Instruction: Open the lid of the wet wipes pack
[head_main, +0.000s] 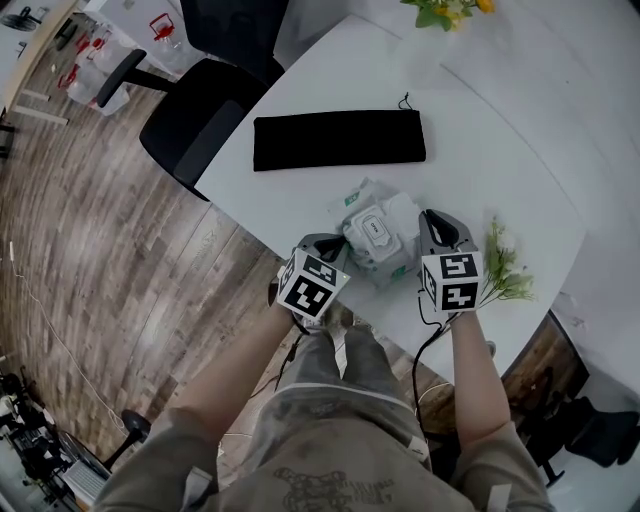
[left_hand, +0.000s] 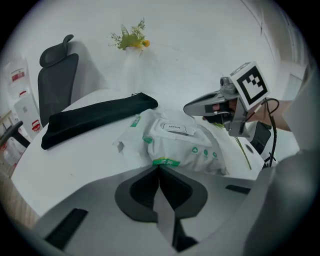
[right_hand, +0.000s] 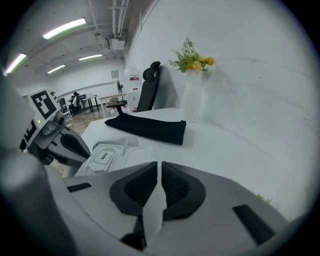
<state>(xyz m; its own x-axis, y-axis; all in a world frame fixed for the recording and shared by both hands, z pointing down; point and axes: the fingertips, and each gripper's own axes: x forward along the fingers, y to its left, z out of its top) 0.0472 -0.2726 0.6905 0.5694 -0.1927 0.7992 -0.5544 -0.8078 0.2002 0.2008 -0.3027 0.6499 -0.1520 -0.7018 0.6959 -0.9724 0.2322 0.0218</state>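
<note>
Jaws together, near wet wipes pack (right_hand: 106, 156)

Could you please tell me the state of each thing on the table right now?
wet wipes pack: lying on the table, lid shut.
left tool: shut, apparently pinching the pack's near edge.
right tool: shut, empty, beside the pack.
black pouch: lying flat.
green sprig: lying flat.

Wipes pack (head_main: 378, 232) lies on the table (head_main: 480, 130) — pouch (head_main: 340, 139) behind it.
</note>
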